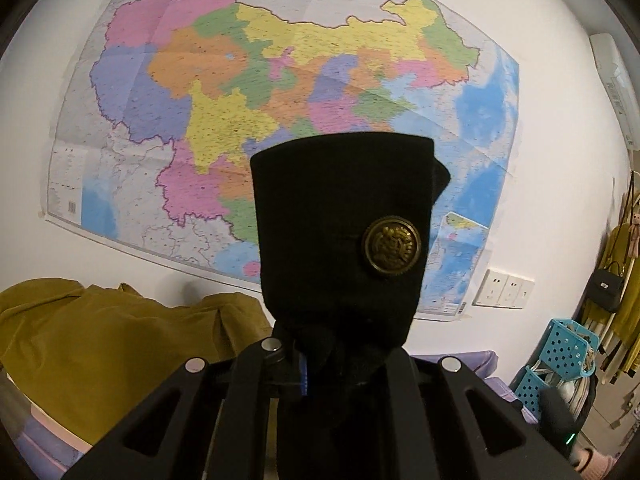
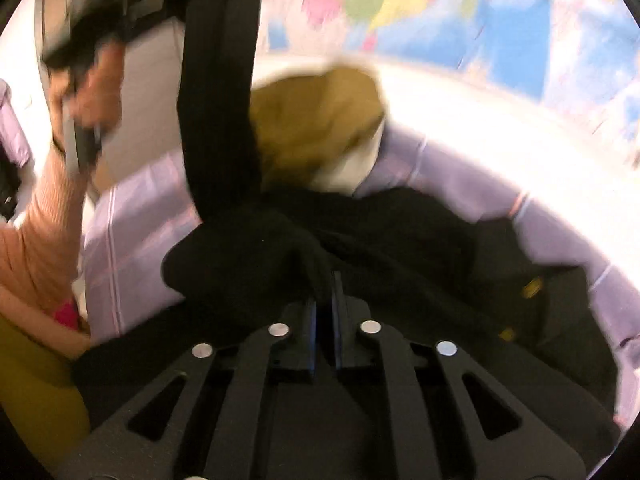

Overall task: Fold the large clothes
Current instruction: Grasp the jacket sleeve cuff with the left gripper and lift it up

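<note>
A black coat (image 2: 400,240) with brass buttons lies bunched on the lilac bed sheet (image 2: 132,232). My right gripper (image 2: 324,292) points down at it, its pads nearly together and pinching a ridge of the black cloth. One sleeve (image 2: 216,100) of the coat rises steeply to the upper left, towards a person's hand (image 2: 96,92) that holds the other gripper. In the left wrist view, my left gripper (image 1: 332,356) is shut on that sleeve's cuff (image 1: 336,220), which stands upright before the wall with a brass button (image 1: 391,247) facing me.
A mustard garment (image 1: 112,352) lies heaped on the bed by the wall, also visible behind the coat as the mustard heap (image 2: 316,120). A large coloured map (image 1: 280,80) covers the wall. A blue perforated basket (image 1: 560,360) and hanging clothes stand at the right.
</note>
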### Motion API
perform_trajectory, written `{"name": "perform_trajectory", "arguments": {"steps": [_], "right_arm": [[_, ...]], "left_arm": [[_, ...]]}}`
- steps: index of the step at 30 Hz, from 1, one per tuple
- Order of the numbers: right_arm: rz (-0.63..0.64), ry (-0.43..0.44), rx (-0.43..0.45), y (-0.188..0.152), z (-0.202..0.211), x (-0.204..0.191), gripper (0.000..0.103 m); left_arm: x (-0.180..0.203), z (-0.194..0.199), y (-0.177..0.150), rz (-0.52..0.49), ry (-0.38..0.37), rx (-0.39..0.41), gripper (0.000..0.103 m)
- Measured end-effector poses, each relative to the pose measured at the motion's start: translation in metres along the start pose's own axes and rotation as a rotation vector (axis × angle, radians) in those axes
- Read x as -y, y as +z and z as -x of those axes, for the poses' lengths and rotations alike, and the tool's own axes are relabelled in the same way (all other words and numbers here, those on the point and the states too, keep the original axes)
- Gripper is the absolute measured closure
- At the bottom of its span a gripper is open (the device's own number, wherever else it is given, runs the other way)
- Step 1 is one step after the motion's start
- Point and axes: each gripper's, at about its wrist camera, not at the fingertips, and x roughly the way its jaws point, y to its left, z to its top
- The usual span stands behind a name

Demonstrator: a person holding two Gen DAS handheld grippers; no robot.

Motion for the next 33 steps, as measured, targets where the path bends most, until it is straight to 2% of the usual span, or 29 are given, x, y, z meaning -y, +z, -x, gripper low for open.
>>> {"name": "perform_trajectory", "arguments": {"steps": [1,2,3,4,5,7,9,10,12,14,15,19,20,21,22,24,27,29,31,33], "right_arm": [[-0.004,-0.006,-0.044,-0.005,-0.012,0.002,0.088],[-0.009,-0.034,-0.089,-0.013,-0.022,0.003,0.076],[-0.019,-0.051,-0.116,-0.021,-0.028,0.007,0.073],[-0.029,-0.046,-0.12,-0.025,-0.028,0.008,0.061],[-0.044,-0.04,-0.115,-0.03,-0.025,0.01,0.054],[-0.038,-0.031,-0.11,-0.035,-0.016,0.009,0.051],[-0.022,-0.021,-0.082,-0.032,-0.002,0.007,0.043],[-0.03,-0.004,-0.036,-0.027,0.007,0.008,0.037],[-0.078,0.014,0.037,-0.014,0.02,0.022,0.036],[-0.1,-0.038,0.055,-0.002,0.018,0.036,0.037],[-0.098,-0.075,0.034,0.005,0.009,0.041,0.037],[-0.047,-0.04,-0.087,0.021,-0.042,0.048,0.038],[-0.019,-0.031,-0.132,0.021,-0.057,0.046,0.043],[0.003,-0.013,-0.17,0.021,-0.069,0.044,0.053],[0.011,0.001,-0.187,0.02,-0.075,0.044,0.083],[0.0,0.02,-0.156,0.022,-0.071,0.046,0.095],[-0.081,0.004,-0.044,0.027,-0.045,0.061,0.096],[-0.207,-0.008,0.015,0.026,-0.033,0.084,0.095],[-0.246,-0.022,-0.002,0.019,-0.041,0.092,0.095],[-0.197,-0.067,-0.064,0.015,-0.061,0.081,0.095]], "left_arm": [[-0.001,0.0,0.0,0.002,0.001,-0.003,0.094],[-0.002,-0.001,-0.001,0.006,0.004,-0.006,0.094],[-0.003,-0.002,-0.002,0.007,0.003,-0.015,0.094],[-0.003,-0.003,-0.003,0.004,0.003,-0.019,0.094],[-0.002,-0.003,-0.003,-0.004,0.004,-0.021,0.094],[0.002,-0.002,-0.003,-0.02,0.007,-0.02,0.093],[0.006,-0.001,-0.003,-0.03,-0.003,-0.018,0.092],[0.007,-0.001,-0.002,-0.032,-0.006,-0.018,0.092],[0.009,-0.001,-0.002,-0.038,-0.014,-0.014,0.092],[0.012,0.0,-0.002,-0.049,-0.01,-0.006,0.092],[0.012,0.001,-0.002,-0.051,-0.011,-0.006,0.092],[0.01,0.004,0.0,-0.055,0.001,-0.006,0.092],[0.008,0.006,0.001,-0.052,0.005,-0.001,0.092],[0.006,0.008,0.002,-0.047,0.01,0.003,0.092],[0.004,0.009,0.004,-0.044,0.016,0.006,0.092],[-0.002,0.013,0.008,-0.038,0.03,0.018,0.092],[-0.009,0.017,0.015,-0.028,0.025,0.034,0.092],[-0.009,0.019,0.019,-0.03,0.02,0.046,0.092],[-0.006,0.021,0.022,-0.029,-0.004,0.057,0.092],[0.001,0.019,0.024,-0.038,-0.021,0.06,0.092]]}}
